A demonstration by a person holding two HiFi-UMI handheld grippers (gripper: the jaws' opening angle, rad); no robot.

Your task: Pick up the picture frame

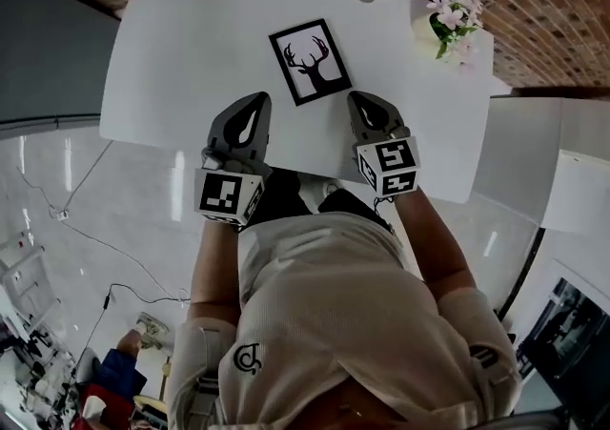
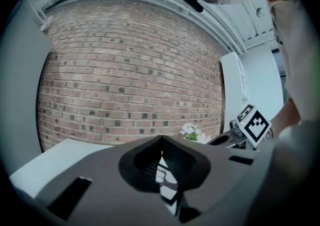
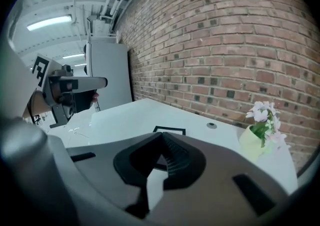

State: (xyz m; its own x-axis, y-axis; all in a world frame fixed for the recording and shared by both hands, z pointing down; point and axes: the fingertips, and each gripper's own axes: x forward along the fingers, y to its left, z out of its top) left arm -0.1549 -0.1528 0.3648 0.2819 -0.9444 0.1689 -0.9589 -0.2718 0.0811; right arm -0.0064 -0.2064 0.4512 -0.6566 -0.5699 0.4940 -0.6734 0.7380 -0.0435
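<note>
Head view: picture frame point(image 1: 310, 61) looks light, stiff; I'd pinch its near edge. Closed, empty: left gripper point(image 1: 254, 104), right gripper point(image 1: 368, 102).

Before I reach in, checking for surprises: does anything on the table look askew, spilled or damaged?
Only the picture frame is askew: it lies flat, turned at an angle to the edges of the white table rather than square. The flower pot stands upright near the far right corner. No spill or damage shows.

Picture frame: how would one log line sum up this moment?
frame: flat on table, untouched | left claw: shut, empty, short of frame | right claw: shut, empty, short of frame | stage: pre-grasp
</note>
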